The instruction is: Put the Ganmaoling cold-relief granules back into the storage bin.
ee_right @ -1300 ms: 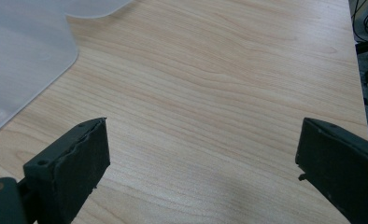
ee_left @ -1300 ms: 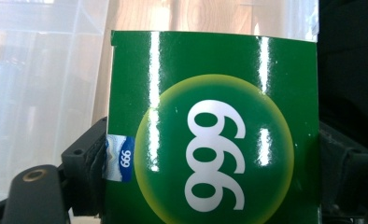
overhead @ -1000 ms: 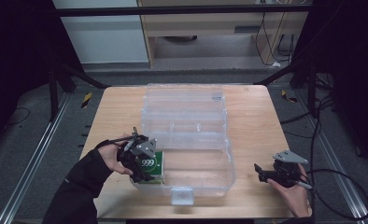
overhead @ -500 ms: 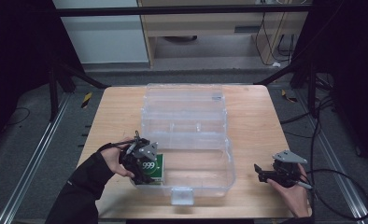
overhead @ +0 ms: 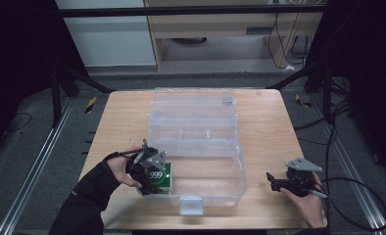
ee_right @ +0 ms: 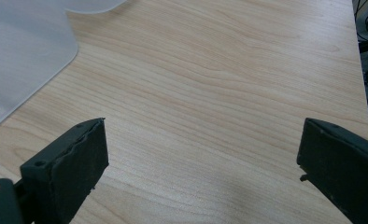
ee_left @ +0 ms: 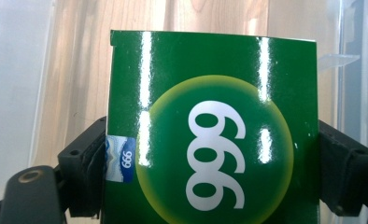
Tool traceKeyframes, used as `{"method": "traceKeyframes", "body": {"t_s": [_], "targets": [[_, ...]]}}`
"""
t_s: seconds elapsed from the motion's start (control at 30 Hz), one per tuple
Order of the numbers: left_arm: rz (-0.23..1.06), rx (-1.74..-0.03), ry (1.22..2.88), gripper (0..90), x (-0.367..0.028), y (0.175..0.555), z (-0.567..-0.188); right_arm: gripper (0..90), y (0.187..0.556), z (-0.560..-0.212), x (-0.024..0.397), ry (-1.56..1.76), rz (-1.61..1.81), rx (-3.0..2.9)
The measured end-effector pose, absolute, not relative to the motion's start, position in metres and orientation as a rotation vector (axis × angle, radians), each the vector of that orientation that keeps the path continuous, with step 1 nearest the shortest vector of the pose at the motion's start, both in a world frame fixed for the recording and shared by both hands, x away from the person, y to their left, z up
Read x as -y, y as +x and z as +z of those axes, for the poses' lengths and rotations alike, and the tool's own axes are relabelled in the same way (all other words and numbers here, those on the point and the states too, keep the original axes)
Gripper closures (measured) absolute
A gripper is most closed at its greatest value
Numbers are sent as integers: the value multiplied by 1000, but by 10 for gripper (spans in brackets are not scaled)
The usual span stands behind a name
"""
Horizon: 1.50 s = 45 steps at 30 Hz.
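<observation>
Gripping the green box (overhead: pixel 160 177) between its fingers, the left gripper (overhead: pixel 149 169) holds it at the near-left corner of the clear case (overhead: pixel 215 147), release not yet made. Right gripper (overhead: pixel 291 182) waits wide open and empty over the surface (overhead: pixel 117 122).

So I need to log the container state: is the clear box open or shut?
Open: the clear box has its lid swung back flat on the table.

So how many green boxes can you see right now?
1. The glossy green cardboard box marked 999 sits clamped in the left gripper, at the near-left corner of the clear plastic case. Others may be hidden.
</observation>
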<state>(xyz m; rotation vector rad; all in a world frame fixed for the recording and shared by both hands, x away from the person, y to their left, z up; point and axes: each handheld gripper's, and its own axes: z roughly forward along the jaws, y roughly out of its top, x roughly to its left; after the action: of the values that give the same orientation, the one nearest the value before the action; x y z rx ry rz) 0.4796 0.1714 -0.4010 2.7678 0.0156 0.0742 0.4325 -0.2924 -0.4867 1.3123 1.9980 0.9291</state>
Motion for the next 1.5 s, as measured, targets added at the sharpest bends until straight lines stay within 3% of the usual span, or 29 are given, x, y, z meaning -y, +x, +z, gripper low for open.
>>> {"method": "traceKeyframes", "body": {"t_s": [0.47,0.77,1.5], "targets": [[80,-43,2750,125,-176,480,-400,22,432,-487,292,1313,924,-2001],[152,-79,2671,144,-191,478,-378,20,432,-487,292,1313,923,-1998],[277,-340,2455,213,-261,459,-364,20,431,-487,294,1325,921,-1996]]}}
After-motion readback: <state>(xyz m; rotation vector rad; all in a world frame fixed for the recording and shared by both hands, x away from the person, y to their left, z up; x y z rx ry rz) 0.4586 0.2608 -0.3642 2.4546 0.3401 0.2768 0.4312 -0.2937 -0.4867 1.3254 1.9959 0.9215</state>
